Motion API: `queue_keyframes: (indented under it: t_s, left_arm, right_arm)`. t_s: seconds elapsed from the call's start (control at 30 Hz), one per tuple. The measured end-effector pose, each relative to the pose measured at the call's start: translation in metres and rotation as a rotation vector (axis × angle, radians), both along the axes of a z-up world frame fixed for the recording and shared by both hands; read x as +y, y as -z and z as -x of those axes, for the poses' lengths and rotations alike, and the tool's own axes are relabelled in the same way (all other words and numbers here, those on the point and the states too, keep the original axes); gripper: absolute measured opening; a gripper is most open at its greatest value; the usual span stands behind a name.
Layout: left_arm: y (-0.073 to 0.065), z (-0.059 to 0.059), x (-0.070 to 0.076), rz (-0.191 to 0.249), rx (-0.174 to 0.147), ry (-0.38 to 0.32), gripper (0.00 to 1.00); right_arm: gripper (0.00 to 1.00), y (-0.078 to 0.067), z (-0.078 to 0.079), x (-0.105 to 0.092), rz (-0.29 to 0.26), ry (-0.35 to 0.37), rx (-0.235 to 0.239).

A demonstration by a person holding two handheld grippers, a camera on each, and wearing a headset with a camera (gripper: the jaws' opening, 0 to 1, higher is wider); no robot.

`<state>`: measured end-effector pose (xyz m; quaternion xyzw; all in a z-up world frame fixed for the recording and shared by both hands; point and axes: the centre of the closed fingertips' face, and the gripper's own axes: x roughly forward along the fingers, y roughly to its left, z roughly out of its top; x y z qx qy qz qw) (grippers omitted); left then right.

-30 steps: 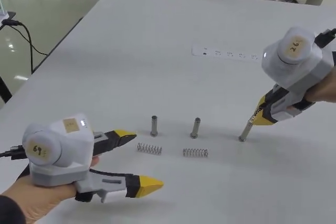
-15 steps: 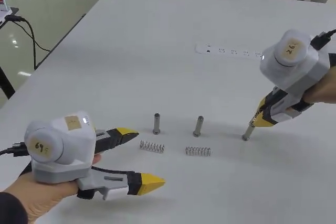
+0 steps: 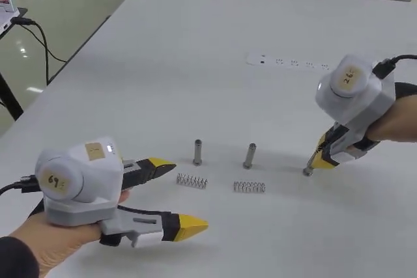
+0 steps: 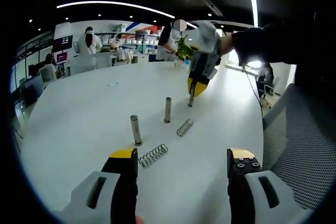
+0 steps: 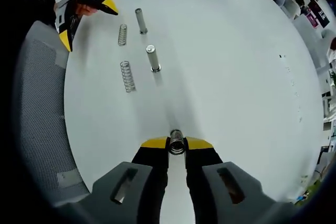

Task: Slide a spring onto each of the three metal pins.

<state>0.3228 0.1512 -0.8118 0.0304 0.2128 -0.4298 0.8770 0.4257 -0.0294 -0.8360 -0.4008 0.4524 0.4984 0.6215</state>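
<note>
Two bare metal pins point(image 3: 197, 152) point(image 3: 249, 155) stand upright on the white table point(image 3: 195, 63). In front of them lie two loose springs point(image 3: 191, 180) point(image 3: 249, 187). My right gripper point(image 3: 320, 159) is shut on a third spring point(image 5: 177, 142), low over the rightmost pin point(image 3: 307, 171), of which just the base shows. In the right gripper view I look down the spring's end between the yellow tips. My left gripper point(image 3: 177, 194) stands open near the table's front left, a short way from the left spring point(image 4: 153, 155) and with nothing between its fingers.
A white power strip point(image 3: 293, 64) lies flat further back on the table. The table's left edge point(image 3: 98, 34) drops to a floor with a black cable point(image 3: 36, 43). A mesh chair point(image 5: 37, 103) stands by the table's near side.
My right gripper has come down along the rightmost pin with the spring, so less of the pin shows. The left gripper has stayed open and about where it was.
</note>
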Motion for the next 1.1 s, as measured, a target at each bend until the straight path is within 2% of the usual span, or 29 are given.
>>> queue_keyframes:
  t_s: [0.33, 0.67, 1.1]
  left_arm:
    - [-0.001, -0.001, 0.001, 0.000, 0.001, -0.004, 0.67]
    - [-0.001, -0.002, 0.000, 0.001, 0.001, -0.003, 0.67]
    - [-0.001, -0.001, 0.000, 0.000, 0.001, -0.002, 0.67]
  right_arm:
    - [0.13, 0.012, 0.000, 0.001, 0.011, 0.018, 0.011]
    - [0.14, 0.013, 0.000, 0.002, 0.000, 0.026, 0.012]
    - [0.21, 0.011, 0.003, -0.002, -0.024, 0.035, -0.004]
